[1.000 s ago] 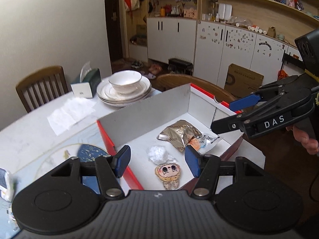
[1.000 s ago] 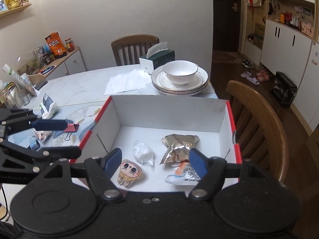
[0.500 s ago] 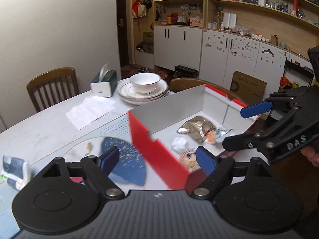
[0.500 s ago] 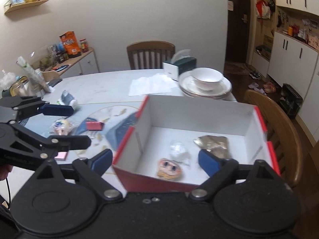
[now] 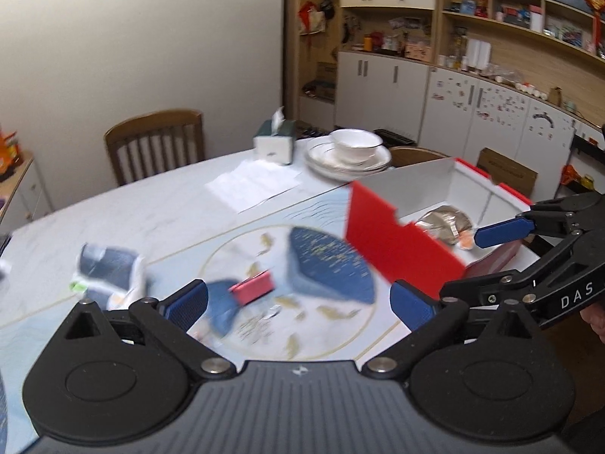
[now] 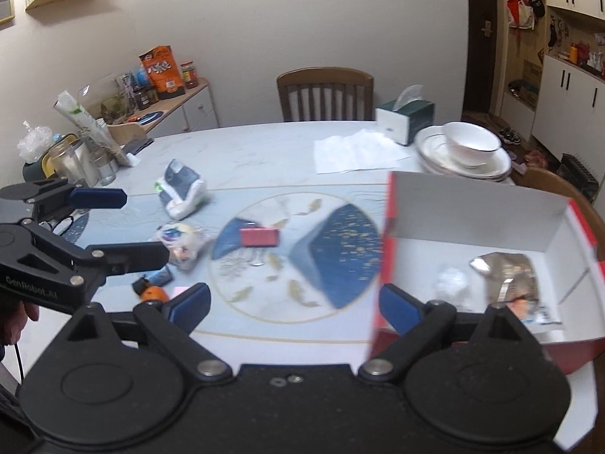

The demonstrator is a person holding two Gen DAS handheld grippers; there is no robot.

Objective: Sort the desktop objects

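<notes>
Both sets of jaws spread wide with nothing between: left gripper (image 5: pixel 298 300) just been opening, right gripper (image 6: pixel 294 300) too. Hovering over marble-look bench (image 6: pixel 242 159); small red rectangular block (image 6: pixel 259 237) flat on the printed mat (image 6: pixel 340 265), long axis left-right. Open-top red-and-white cardboard box (image 6: pixel 472 204) at right, crinkled foil packet (image 6: pixel 506 276) inside.

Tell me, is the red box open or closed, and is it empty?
Open and not empty. The red box has no lid over it, and a crumpled foil packet lies on its white floor.
</notes>
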